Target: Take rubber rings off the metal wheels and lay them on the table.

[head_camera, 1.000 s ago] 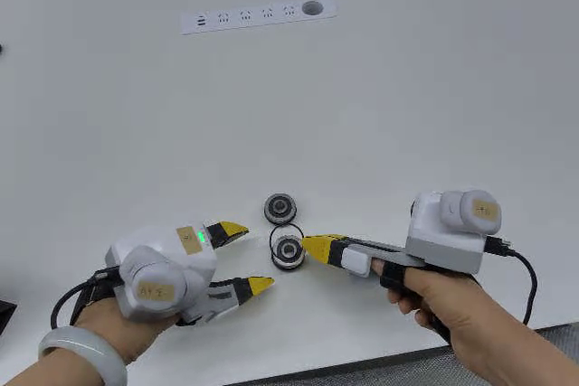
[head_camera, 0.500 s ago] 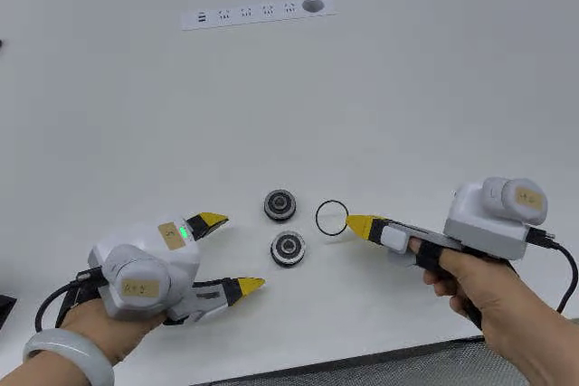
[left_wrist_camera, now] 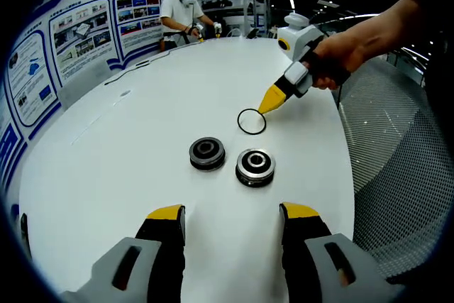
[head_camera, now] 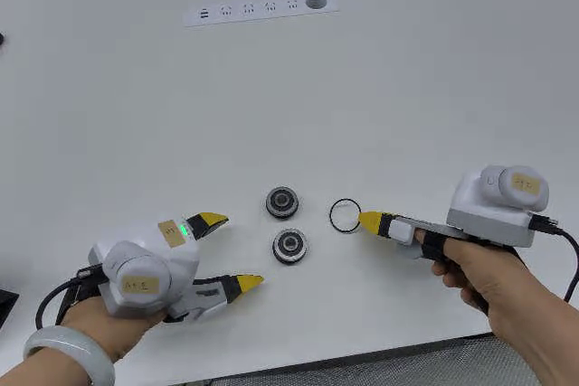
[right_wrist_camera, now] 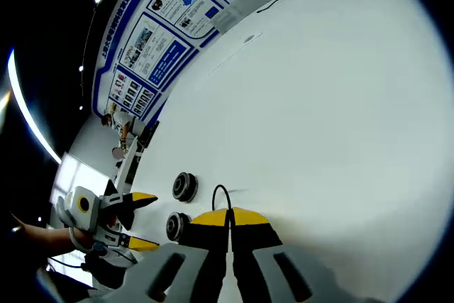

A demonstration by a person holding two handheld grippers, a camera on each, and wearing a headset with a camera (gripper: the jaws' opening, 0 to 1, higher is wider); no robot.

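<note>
Two metal wheels lie flat on the white table. The far wheel looks dark around its rim. The near wheel shows a bare shiny rim. A thin black rubber ring hangs low over the table to the right of the wheels, with my right gripper shut on its near edge. My left gripper is open to the left of the wheels and holds nothing.
A white power strip lies at the far side of the table. The table's front edge runs just behind my hands, with grey mesh flooring beyond it. A person stands at the table's distant end.
My right gripper has pulled the ring off the near wheel and carried it to the right, clear of both wheels. The left gripper has drawn back slightly to the left.
</note>
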